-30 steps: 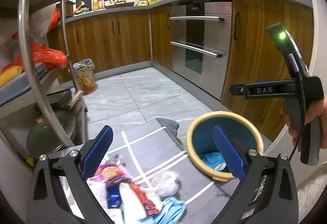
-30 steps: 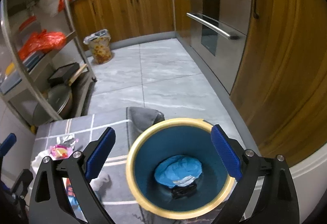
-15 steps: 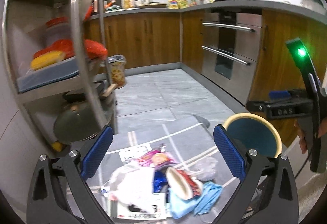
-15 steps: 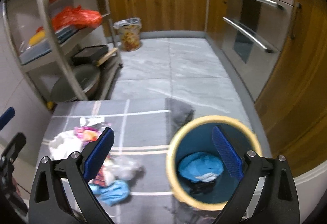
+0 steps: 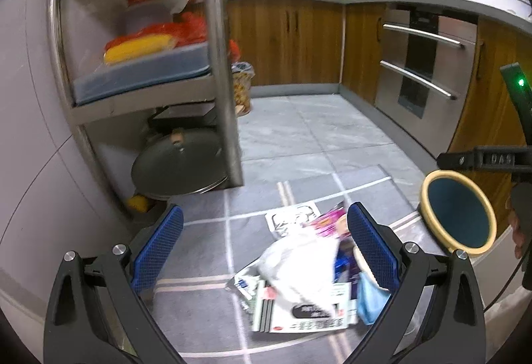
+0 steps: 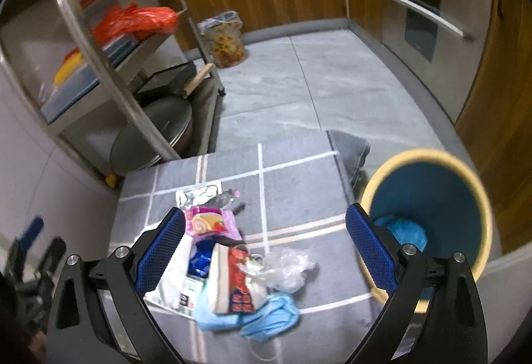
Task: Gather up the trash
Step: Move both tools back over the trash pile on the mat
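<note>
Currently between pickups: left gripper (image 5: 262, 247) and right gripper (image 6: 264, 251), jaws spread and empty, above trash pile (image 6: 232, 264); next, pinch one piece for the blue bin (image 6: 429, 191).

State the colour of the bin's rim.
The bin's rim is pale yellow, its inside blue; clearest in the right wrist view.

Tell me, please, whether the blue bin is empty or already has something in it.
Not empty. The right wrist view looks down into the bin and shows a crumpled blue piece lying at its bottom; the rest of the inside looks bare.
</note>
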Action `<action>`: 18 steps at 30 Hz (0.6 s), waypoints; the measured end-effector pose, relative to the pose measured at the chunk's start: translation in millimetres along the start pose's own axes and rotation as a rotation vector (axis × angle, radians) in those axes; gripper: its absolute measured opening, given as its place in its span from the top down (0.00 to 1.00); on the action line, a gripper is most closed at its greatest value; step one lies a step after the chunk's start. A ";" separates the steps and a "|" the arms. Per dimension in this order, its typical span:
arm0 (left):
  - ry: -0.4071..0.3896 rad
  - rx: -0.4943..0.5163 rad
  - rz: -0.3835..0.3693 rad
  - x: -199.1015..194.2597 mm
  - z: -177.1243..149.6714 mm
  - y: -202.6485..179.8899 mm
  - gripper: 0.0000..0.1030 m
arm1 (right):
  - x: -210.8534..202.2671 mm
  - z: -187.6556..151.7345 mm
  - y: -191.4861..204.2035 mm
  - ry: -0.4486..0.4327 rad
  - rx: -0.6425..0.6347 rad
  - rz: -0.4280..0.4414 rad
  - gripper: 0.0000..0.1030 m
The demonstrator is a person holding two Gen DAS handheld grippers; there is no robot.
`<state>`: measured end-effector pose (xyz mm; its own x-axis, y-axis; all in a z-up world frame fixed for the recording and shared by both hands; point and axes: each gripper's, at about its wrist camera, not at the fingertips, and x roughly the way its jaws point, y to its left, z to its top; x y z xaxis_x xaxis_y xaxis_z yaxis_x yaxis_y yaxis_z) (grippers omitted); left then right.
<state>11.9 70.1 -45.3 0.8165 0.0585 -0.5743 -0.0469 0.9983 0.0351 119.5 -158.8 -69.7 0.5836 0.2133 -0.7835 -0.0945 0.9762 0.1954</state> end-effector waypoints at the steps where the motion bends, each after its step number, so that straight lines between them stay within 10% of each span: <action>1: 0.013 -0.002 0.003 4.5 -2.8 4.7 0.06 | 3.8 -0.5 1.9 0.009 0.009 0.002 0.06; 18: 0.247 0.074 -0.065 78.2 -38.6 -2.0 0.12 | 79.7 2.1 48.4 0.131 -0.138 0.008 0.06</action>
<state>53.6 72.7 -121.8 0.6511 0.0024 -0.7590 0.0505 0.9976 0.0465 163.2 -94.7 -121.4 0.4731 0.2157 -0.8542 -0.2139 0.9687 0.1261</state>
